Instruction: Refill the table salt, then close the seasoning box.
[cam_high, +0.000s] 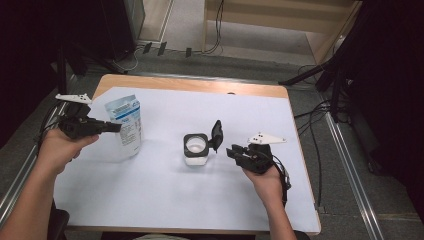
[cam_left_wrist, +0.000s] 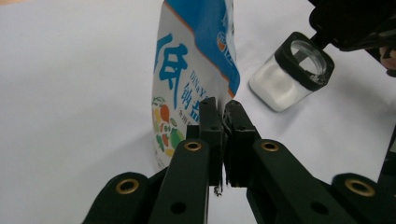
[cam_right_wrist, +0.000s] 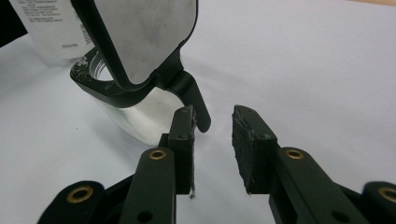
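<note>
**Pouch and open jar on the bench**

High view: the left gripper (cam_high: 114, 127) reaches the standing pouch (cam_high: 125, 128); the right gripper (cam_high: 234, 151) sits just beside the open glass jar (cam_high: 195, 149) mid-bench (cam_high: 160, 200).

Left gripper view: jaws pressed together, empty, the pouch (cam_left_wrist: 191, 70) right behind them.

Right gripper view: jaws narrowly parted, holding nothing; the jar's raised lid (cam_right_wrist: 140, 37) stands just ahead.

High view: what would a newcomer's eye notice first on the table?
A blue-and-white pouch stands upright at the left of the white table, with the left gripper pinching its edge. Near the middle stands a small glass jar of white powder, its black lid flipped open, just before the right gripper.
</note>
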